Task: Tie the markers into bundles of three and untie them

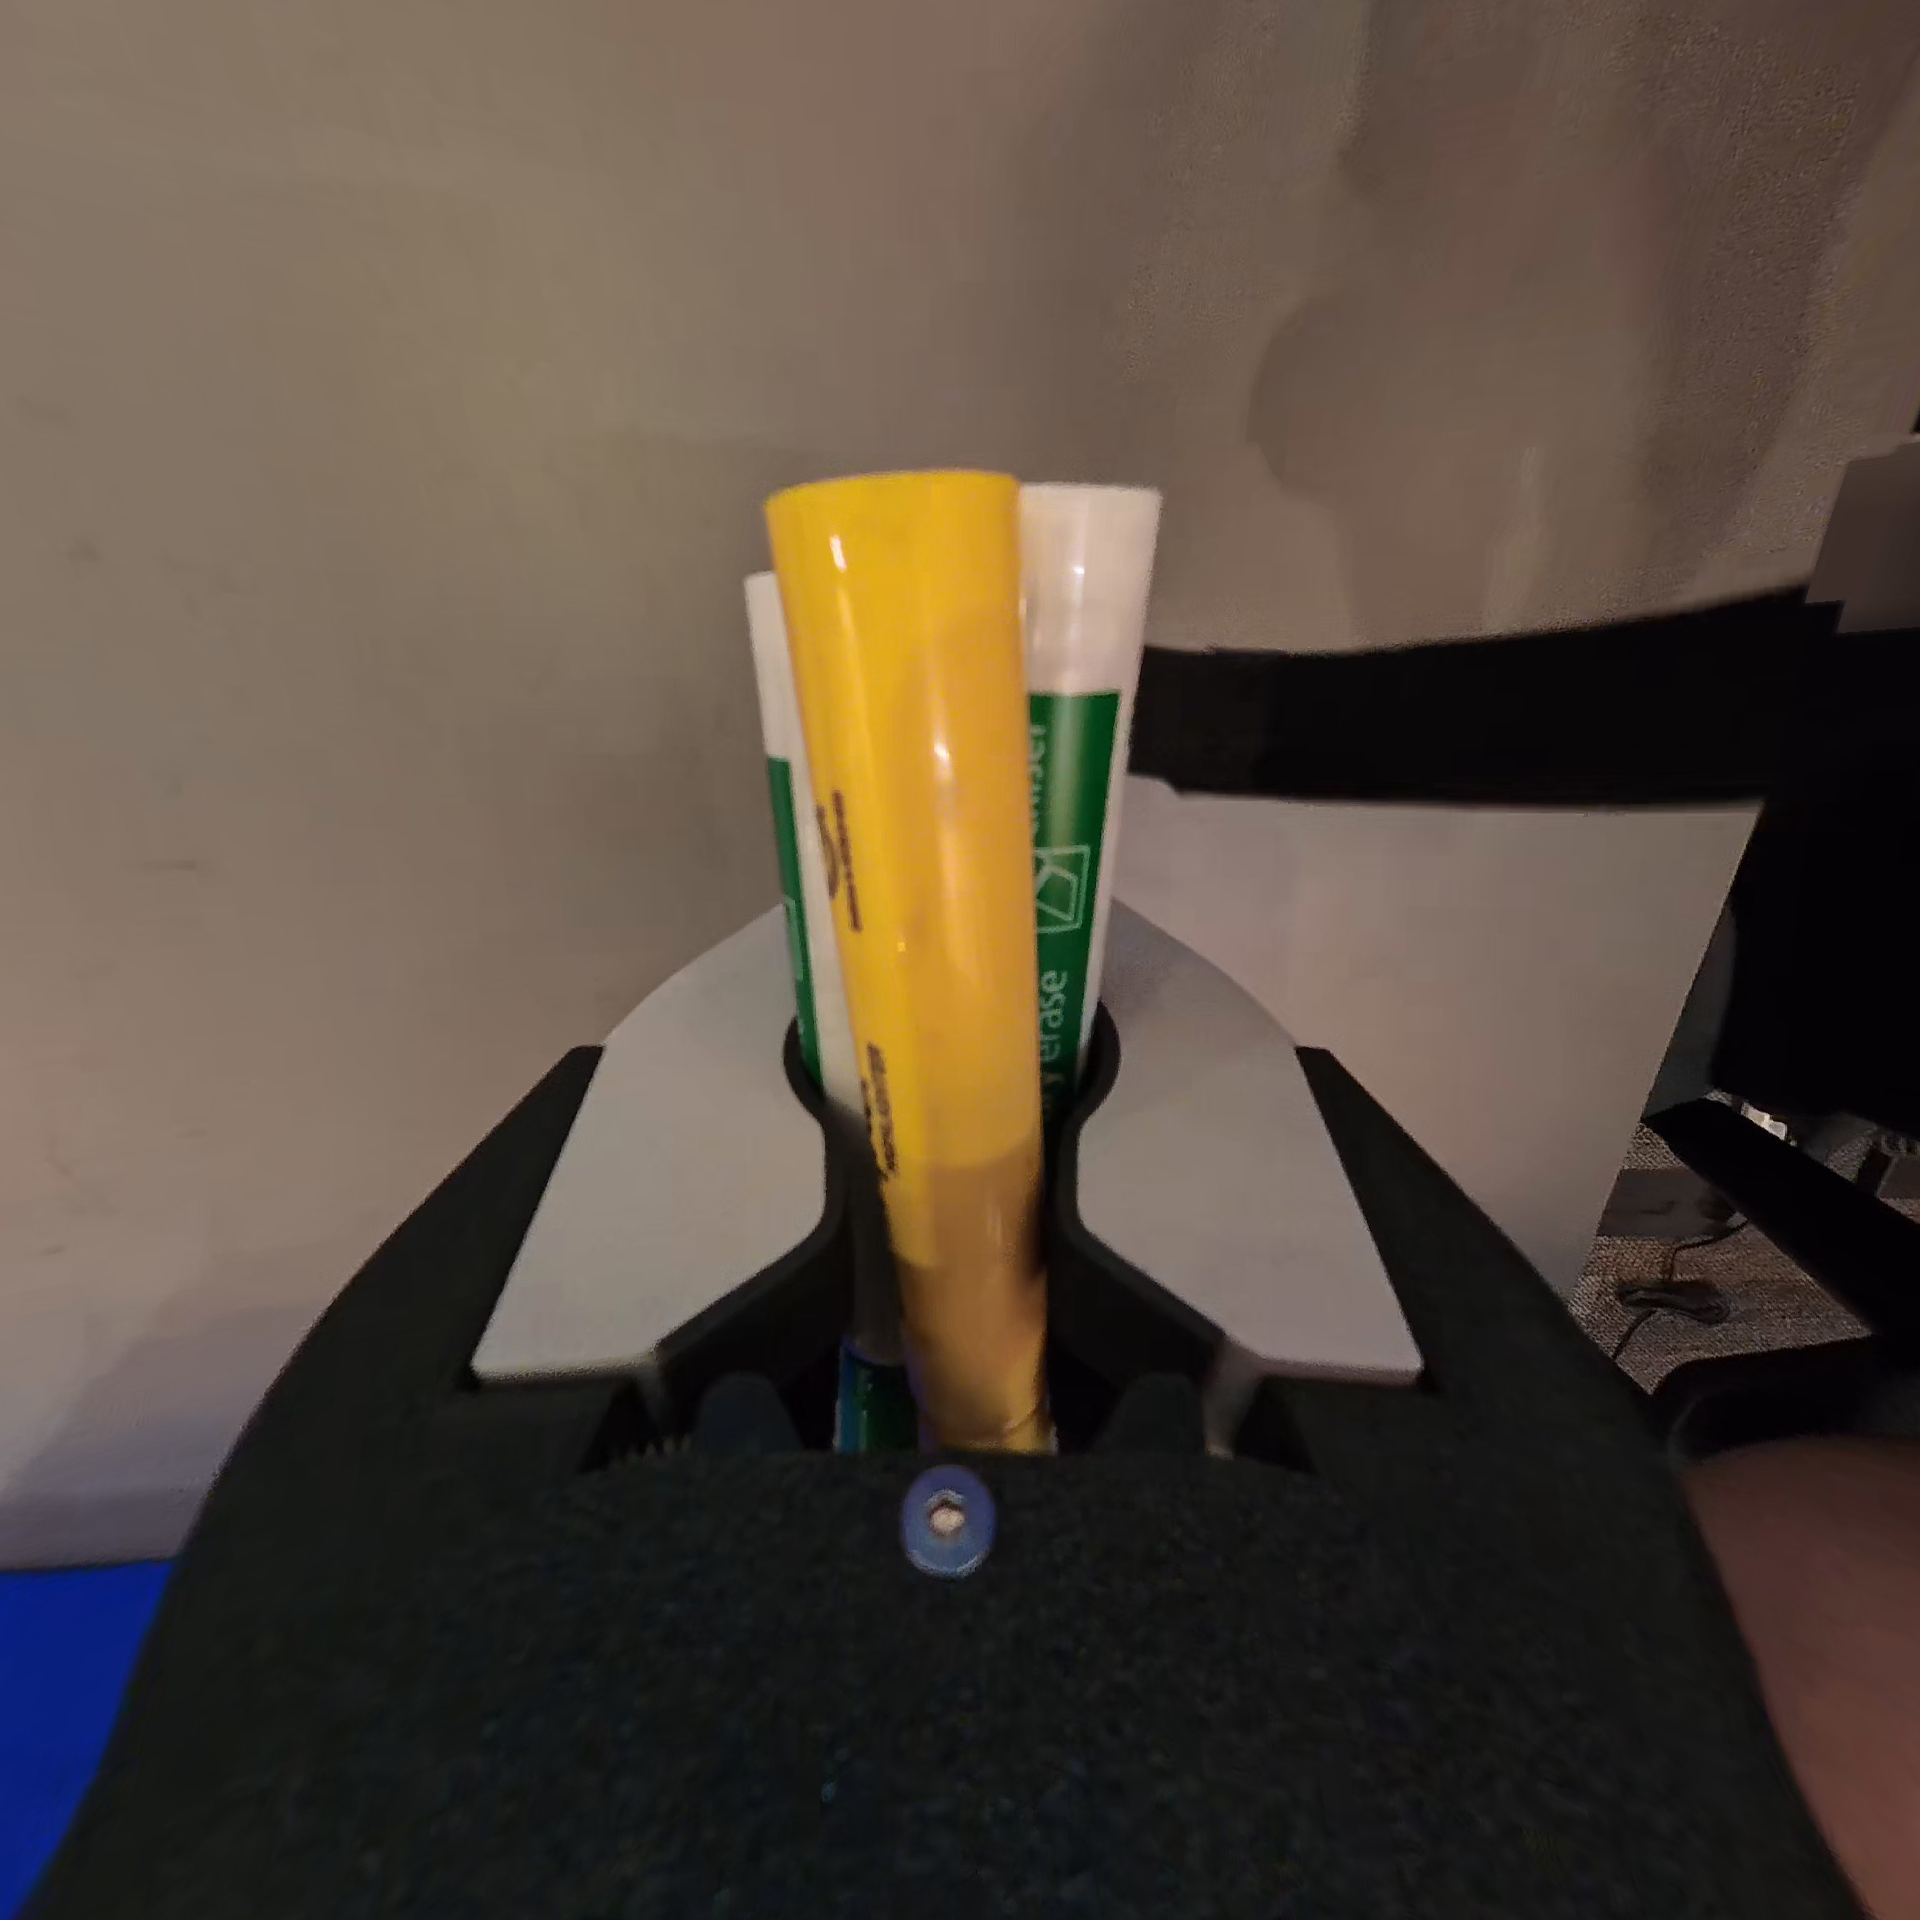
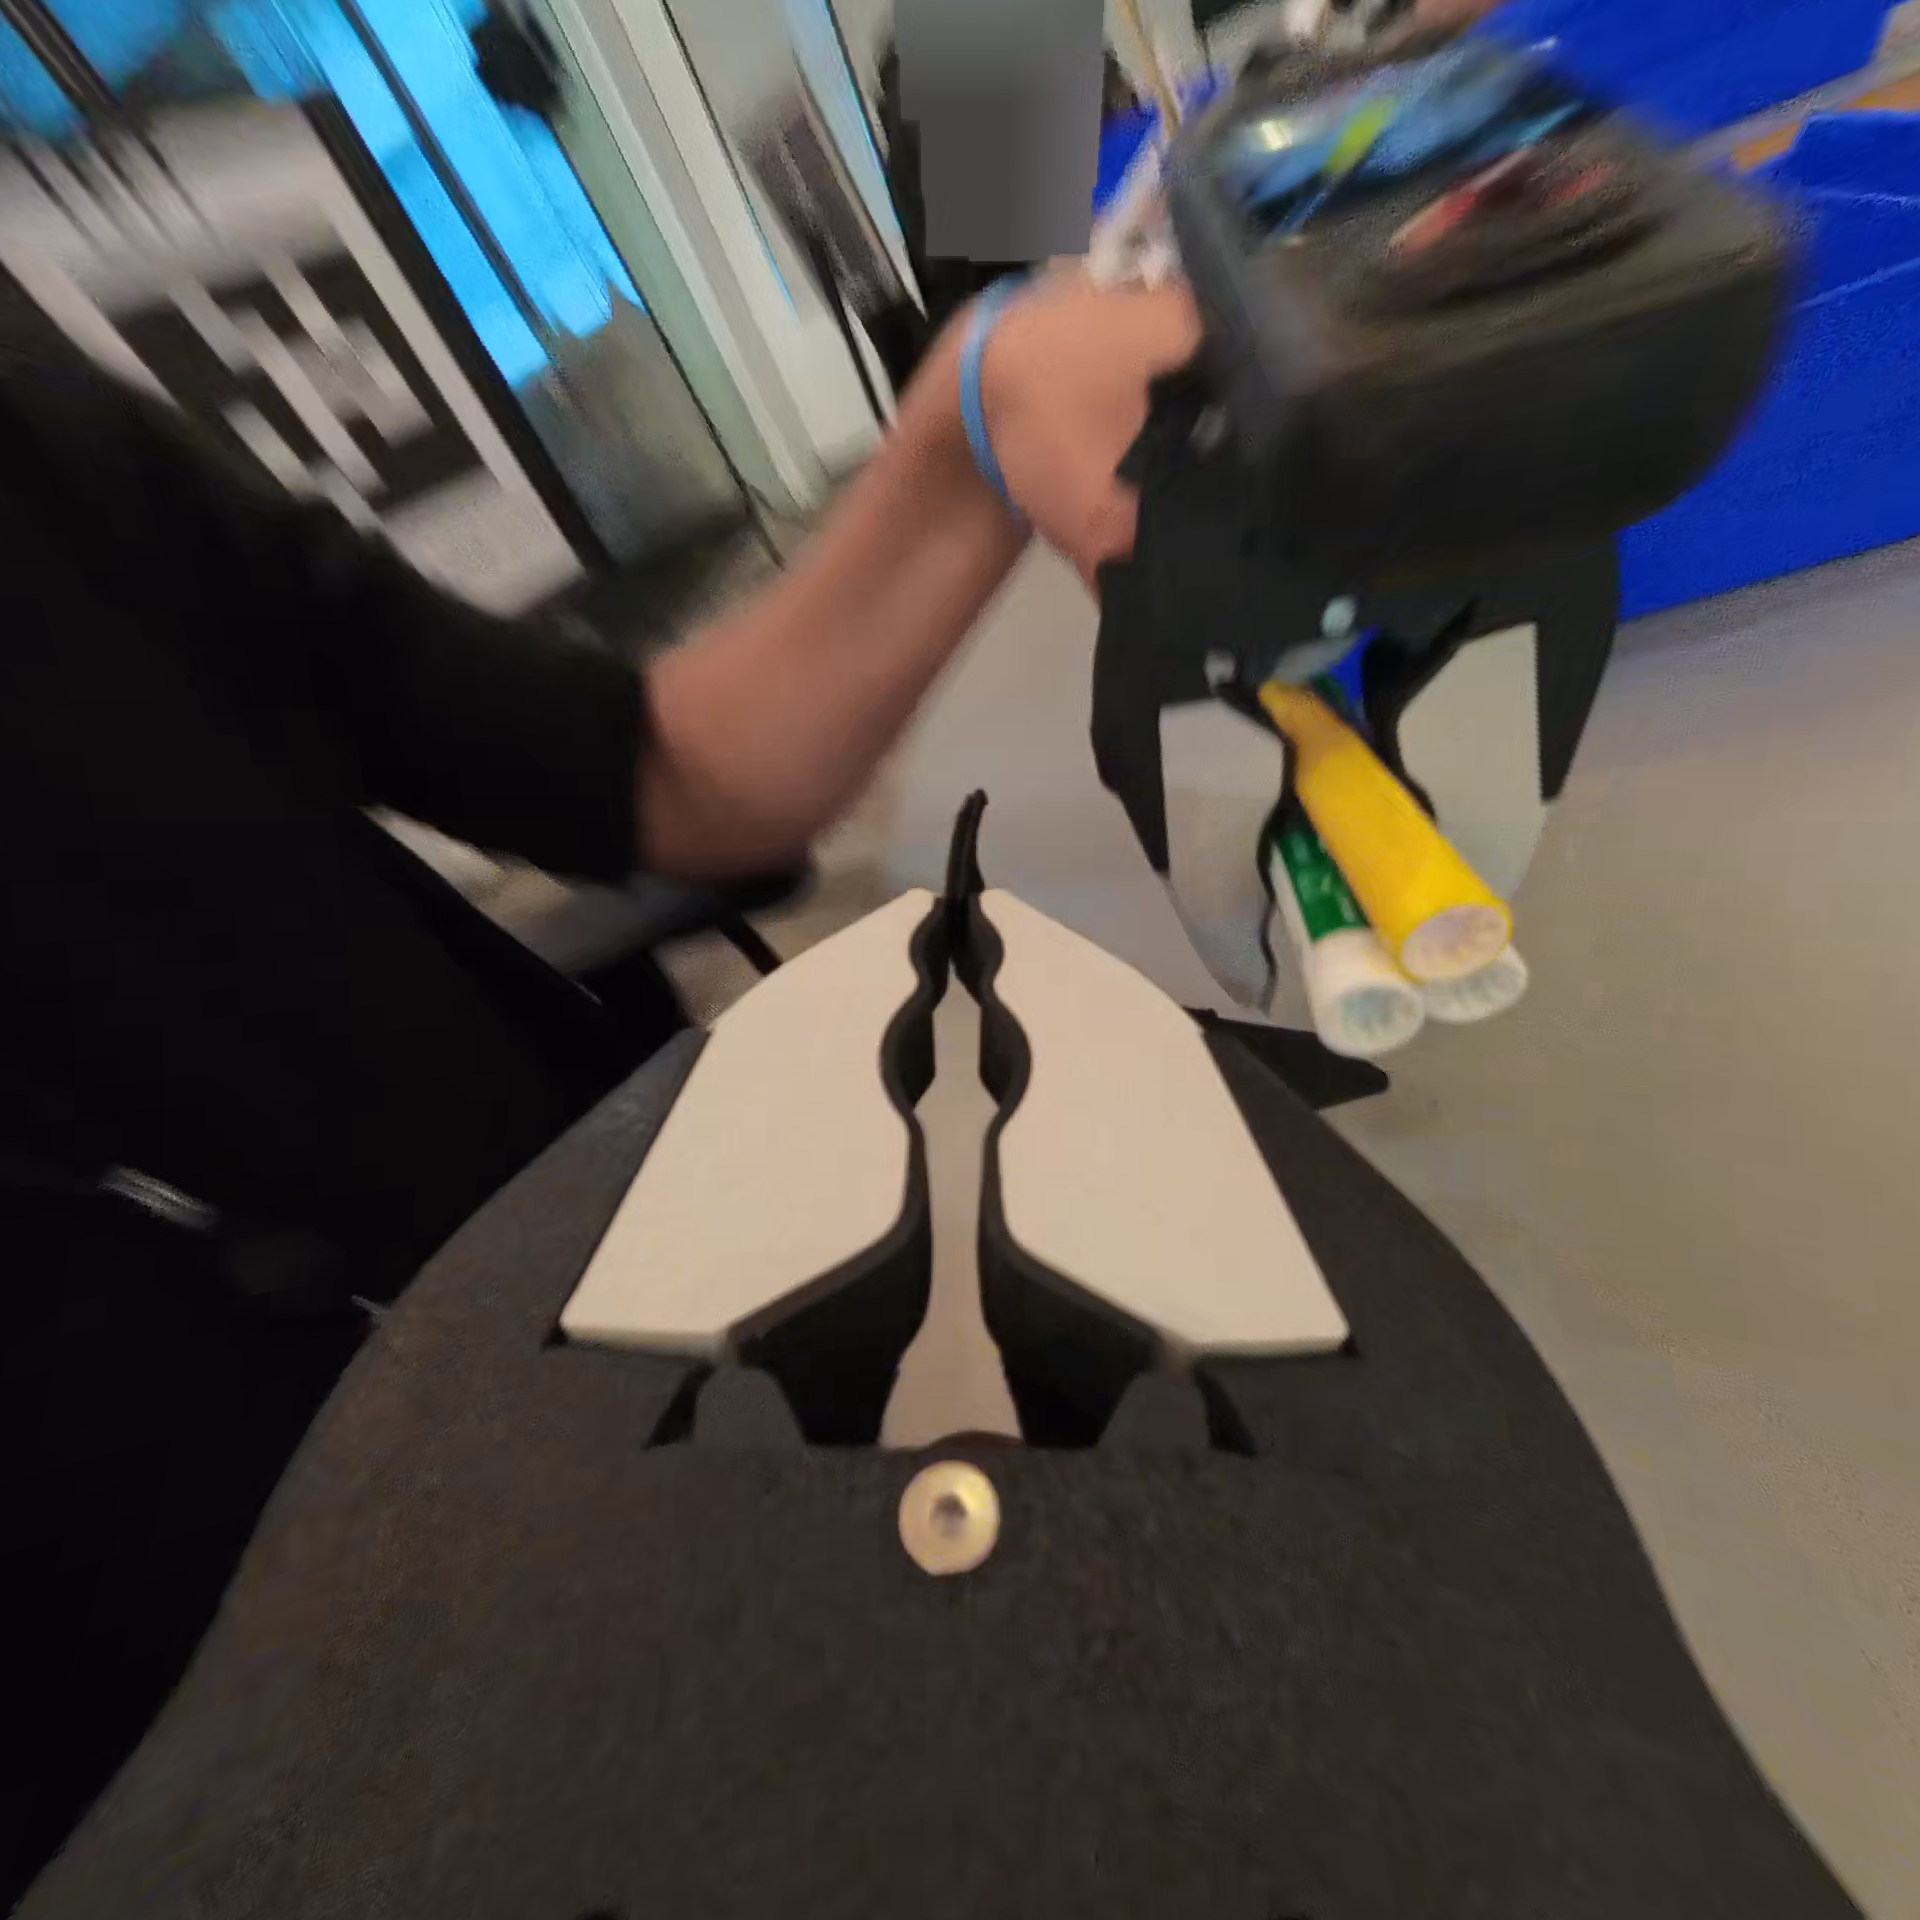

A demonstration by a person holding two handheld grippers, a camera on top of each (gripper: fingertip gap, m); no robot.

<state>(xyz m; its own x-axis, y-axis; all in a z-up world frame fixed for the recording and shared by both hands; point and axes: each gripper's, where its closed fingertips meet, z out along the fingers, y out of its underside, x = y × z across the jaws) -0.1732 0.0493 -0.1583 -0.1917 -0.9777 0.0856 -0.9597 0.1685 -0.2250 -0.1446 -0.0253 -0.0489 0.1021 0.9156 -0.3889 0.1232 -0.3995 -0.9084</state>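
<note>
— While the left gripper (image 1: 951, 1049) is up above the desk (image 2: 1714, 1039), are its fingers closed around the three markers (image 1: 925, 831)?
— Yes, one yellow, two white, held together. The right gripper (image 2: 961, 914) is nearly closed, pinching a thin black band (image 2: 968, 842).

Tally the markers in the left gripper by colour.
Yellow marker: 1
White markers with green labels: 2
Total: 3, all held together in the left gripper.
The right gripper holds none; only a thin black strand shows at its tips.
</note>
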